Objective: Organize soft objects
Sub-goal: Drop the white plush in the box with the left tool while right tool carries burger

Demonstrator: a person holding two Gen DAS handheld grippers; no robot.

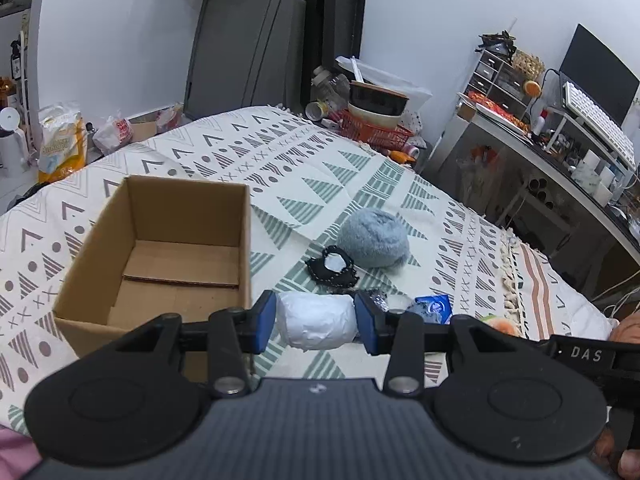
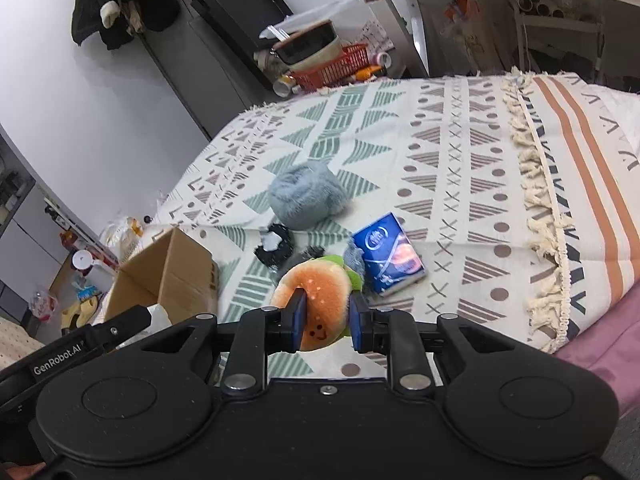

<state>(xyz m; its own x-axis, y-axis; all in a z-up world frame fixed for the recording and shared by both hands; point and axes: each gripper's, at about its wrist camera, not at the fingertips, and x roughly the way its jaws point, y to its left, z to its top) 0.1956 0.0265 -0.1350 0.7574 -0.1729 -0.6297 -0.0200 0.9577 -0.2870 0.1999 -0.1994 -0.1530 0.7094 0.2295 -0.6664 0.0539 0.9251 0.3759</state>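
My left gripper [image 1: 316, 324] is shut on a white soft bundle [image 1: 318, 326] just right of the open, empty cardboard box [image 1: 120, 216] on the bed. My right gripper [image 2: 325, 322] is shut on a plush burger toy [image 2: 316, 296] with an orange bun and a green edge. A fluffy blue-grey ball [image 1: 374, 238] lies beyond, also in the right wrist view [image 2: 306, 196]. A black piece with a white centre [image 1: 332, 268] lies in front of it. A blue tissue pack [image 2: 388, 256] lies right of the burger, beside a small grey item [image 2: 354, 258].
The patterned bedspread [image 1: 320, 168] covers the bed, with a tasselled edge [image 2: 540, 216] on the right. A red basket with stacked bowls [image 1: 376, 120] stands at the bed's far end. A cluttered desk [image 1: 560, 152] stands to the right. Bags [image 1: 62, 140] sit on the floor left.
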